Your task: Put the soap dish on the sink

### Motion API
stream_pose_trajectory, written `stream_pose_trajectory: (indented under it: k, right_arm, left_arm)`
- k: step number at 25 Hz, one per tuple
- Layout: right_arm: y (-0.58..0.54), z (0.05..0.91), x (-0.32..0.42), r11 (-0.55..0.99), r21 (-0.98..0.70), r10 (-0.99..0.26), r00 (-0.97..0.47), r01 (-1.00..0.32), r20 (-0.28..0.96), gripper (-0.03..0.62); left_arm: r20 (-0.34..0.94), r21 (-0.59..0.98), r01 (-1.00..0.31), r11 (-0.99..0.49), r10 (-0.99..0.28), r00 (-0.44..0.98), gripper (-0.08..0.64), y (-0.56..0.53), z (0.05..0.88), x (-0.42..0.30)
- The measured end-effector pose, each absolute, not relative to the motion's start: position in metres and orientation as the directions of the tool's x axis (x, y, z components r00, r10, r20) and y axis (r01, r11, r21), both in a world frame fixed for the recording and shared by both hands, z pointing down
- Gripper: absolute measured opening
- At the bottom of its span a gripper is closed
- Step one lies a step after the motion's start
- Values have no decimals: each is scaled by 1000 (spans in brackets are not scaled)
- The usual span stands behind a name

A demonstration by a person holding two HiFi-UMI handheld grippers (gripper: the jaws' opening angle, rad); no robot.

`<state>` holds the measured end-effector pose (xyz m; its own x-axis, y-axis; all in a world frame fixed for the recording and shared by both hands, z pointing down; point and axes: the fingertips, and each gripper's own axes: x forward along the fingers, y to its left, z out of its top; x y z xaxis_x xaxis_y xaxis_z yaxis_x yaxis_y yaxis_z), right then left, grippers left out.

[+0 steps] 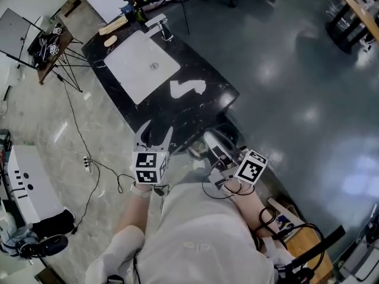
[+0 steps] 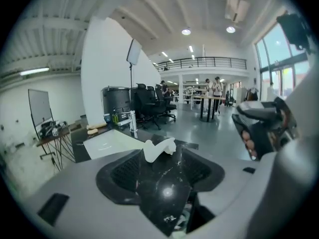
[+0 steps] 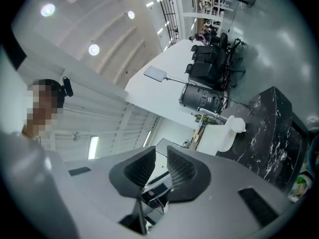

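A white soap dish (image 1: 188, 88) lies on the black marble counter (image 1: 204, 112), to the right of the white sink basin (image 1: 131, 74) with its faucet (image 1: 157, 23). My left gripper (image 1: 153, 134) hovers at the counter's near edge with its jaws wide apart and empty. In the left gripper view (image 2: 159, 171) the soap dish (image 2: 159, 149) shows just beyond the jaws. My right gripper (image 1: 214, 142) is held off the counter's near corner. Its jaws (image 3: 159, 158) stand close together, nothing between them, tilted upward. The soap dish (image 3: 234, 124) appears far off to its right.
Bottles (image 1: 132, 10) and a wooden piece (image 1: 112, 25) sit at the counter's back edge. A tripod stand (image 1: 58, 57) and a floor cable with a power strip (image 1: 87, 160) are to the left. Office chairs (image 2: 149, 101) stand behind the counter.
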<state>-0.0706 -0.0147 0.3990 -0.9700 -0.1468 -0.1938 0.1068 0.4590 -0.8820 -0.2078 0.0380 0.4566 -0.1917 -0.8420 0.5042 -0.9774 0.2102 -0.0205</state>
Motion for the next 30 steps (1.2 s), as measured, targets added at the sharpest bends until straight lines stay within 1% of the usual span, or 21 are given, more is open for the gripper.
stream_pose_trajectory:
  k: [3, 6, 9, 14, 19, 23, 26, 30]
  right_arm:
    - [3, 396, -85, 457, -877, -80, -975, 147, -205, 80]
    - [20, 395, -100, 446, -877, -24, -977, 177, -210, 80]
    - [36, 394, -115, 435, -877, 28, -977, 203, -213, 80]
    - [60, 394, -136, 420, -875, 107, -971, 239, -214, 80]
    - [76, 397, -147, 405, -875, 170, -963, 263, -211, 80]
    - [87, 395, -151, 415, -868, 212, -957, 273, -200, 80]
    - [95, 394, -151, 432, -860, 231, -955, 272, -186, 80]
    - [96, 396, -148, 437, -860, 234, -957, 262, -172, 80]
  left_arm:
    - [470, 159, -952, 263, -868, -161, 244, 62, 454, -200]
    - [414, 324, -893, 311, -896, -161, 205, 84, 449, -196]
    - [359, 434, -836, 335, -916, -180, 158, 102, 444, -196]
    - [285, 537, -777, 328, -938, -199, 98, 123, 438, -198]
    - [187, 685, -673, 280, -960, -209, 34, 137, 435, -198]
    - [152, 732, -631, 259, -964, -219, 12, 145, 435, -194]
    - [142, 760, -608, 229, -972, -190, 8, 145, 437, -186]
    - [137, 761, -612, 215, -976, -172, 8, 139, 436, -181]
